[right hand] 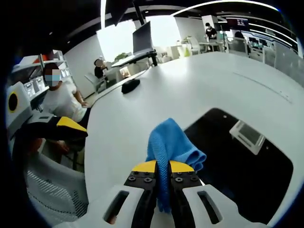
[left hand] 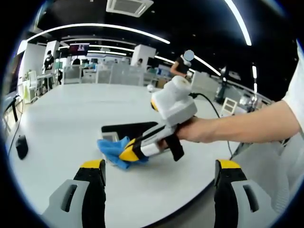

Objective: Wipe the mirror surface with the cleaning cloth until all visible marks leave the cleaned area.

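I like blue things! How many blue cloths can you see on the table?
1. The blue cloth is pinched in the right tongs, at the edge of the dark mirror on the white table. More could be hidden.

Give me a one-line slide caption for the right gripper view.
Right gripper clamps the blue cleaning cloth at the mirror's edge on a white table.

A blue, crumpled cleaning cloth (right hand: pixel 172 145) is pinched between the right gripper's jaws, lying just ahead of them against the near edge of the flat, dark mirror (right hand: pixel 237 161).
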Motion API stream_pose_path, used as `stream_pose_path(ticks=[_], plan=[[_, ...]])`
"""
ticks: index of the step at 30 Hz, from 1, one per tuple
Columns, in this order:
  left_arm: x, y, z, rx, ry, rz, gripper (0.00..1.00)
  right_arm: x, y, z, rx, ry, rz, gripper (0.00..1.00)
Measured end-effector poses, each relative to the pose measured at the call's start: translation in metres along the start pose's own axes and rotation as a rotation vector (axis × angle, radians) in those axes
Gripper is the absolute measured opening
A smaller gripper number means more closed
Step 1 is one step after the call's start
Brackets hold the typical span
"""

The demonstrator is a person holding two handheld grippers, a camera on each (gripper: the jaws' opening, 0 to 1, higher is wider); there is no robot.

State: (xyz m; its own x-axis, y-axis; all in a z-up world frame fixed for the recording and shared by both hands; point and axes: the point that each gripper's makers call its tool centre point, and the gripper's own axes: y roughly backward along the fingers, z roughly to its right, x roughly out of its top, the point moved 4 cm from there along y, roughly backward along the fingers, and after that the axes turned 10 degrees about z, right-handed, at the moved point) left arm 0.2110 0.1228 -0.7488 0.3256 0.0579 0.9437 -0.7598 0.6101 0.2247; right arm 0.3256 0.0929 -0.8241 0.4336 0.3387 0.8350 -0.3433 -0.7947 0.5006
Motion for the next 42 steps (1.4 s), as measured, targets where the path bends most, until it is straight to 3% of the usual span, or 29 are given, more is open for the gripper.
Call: stream_pose_path(ticks=[42], plan=[[-0.0012, -0.0009, -0.0012, 0.009, 0.011, -0.005, 0.95, 0.0019, -0.0025, 0.0036, 0.04, -0.01, 0.003, 0.03]])
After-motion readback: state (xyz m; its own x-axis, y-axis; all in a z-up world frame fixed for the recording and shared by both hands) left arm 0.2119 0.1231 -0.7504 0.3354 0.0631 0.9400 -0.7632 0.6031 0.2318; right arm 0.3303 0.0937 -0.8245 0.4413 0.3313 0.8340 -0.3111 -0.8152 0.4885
